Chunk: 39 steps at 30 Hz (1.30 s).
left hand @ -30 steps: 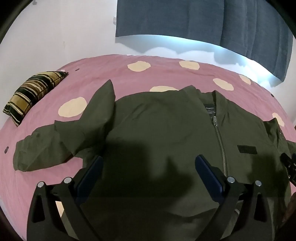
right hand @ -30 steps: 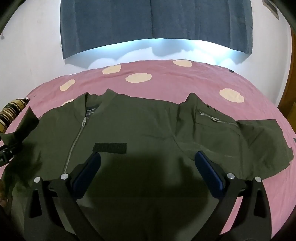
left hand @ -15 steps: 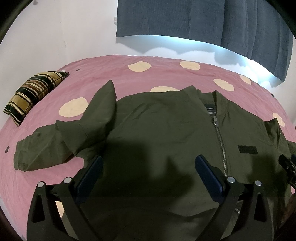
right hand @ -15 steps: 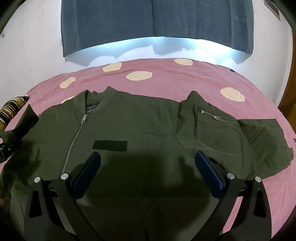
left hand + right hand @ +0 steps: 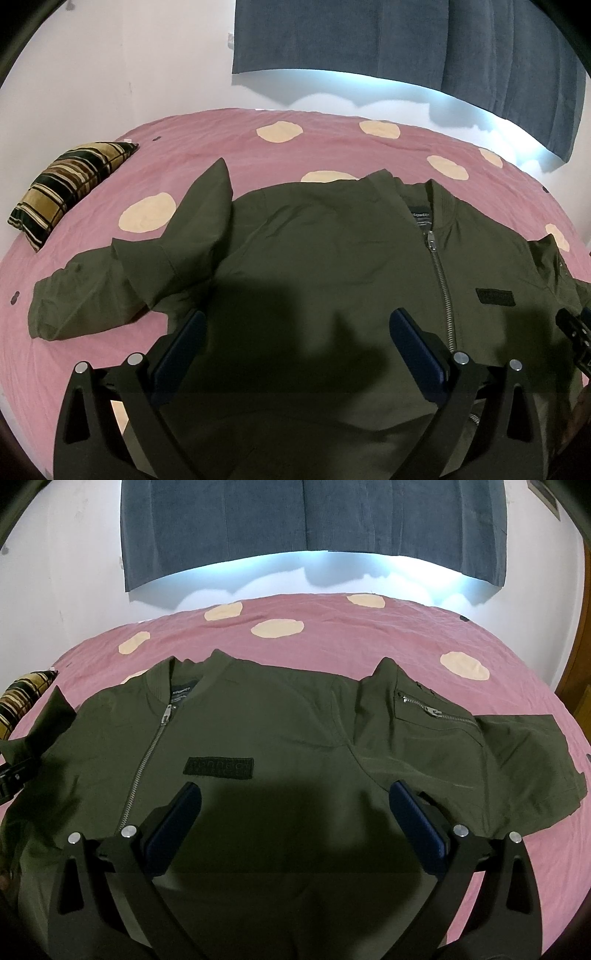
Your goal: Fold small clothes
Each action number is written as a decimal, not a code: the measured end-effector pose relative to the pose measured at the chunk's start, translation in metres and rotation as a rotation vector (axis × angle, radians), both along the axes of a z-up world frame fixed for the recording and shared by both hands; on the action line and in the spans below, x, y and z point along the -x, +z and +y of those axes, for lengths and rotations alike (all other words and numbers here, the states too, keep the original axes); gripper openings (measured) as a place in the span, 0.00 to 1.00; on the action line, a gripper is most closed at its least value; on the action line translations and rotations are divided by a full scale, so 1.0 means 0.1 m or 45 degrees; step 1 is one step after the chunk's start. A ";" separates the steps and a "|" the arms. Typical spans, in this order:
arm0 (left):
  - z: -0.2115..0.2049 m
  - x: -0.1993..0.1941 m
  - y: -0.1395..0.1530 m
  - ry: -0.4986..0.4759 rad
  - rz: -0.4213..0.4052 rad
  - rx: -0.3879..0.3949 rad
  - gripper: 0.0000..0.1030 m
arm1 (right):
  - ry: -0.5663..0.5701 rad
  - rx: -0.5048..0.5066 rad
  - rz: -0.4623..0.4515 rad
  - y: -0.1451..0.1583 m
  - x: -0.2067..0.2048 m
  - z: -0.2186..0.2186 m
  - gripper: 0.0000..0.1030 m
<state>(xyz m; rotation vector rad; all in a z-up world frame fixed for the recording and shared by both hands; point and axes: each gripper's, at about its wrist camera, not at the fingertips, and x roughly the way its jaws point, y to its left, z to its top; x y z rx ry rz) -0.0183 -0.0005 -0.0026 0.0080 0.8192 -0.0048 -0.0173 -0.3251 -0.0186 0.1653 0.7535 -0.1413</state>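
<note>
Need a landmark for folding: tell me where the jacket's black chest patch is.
In the right wrist view the black chest patch sits left of centre on the green jacket, just right of the front zipper.

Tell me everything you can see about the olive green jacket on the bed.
The olive green jacket lies front-up, spread on the pink spotted bedspread, collar toward the wall. It looks like thin woven fabric, lightly creased. A metal zipper is closed up the front, beside a dark chest patch. One sleeve, with a zipped pocket, lies out flat; the other is crumpled and folded over itself. Both open grippers hover above it; contact cannot be told.
</note>
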 end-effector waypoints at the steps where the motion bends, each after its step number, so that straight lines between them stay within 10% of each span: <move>1: 0.00 0.00 0.00 0.000 -0.001 -0.001 0.96 | 0.000 0.000 0.001 0.00 0.00 0.00 0.98; 16: 0.01 -0.01 -0.03 -0.008 0.016 0.010 0.96 | -0.048 -0.027 -0.026 0.04 0.03 -0.21 0.98; 31: -0.07 -0.06 -0.11 -0.027 0.050 -0.005 0.96 | -0.924 -0.411 -0.040 -0.22 1.24 -3.29 0.96; 35: -0.11 -0.08 -0.14 -0.027 0.064 -0.015 0.96 | -0.990 -0.498 0.105 -0.56 1.23 -3.72 0.69; 39: -0.14 -0.07 -0.15 -0.028 0.069 -0.036 0.96 | -0.950 -0.576 0.154 -0.77 1.13 -3.82 0.69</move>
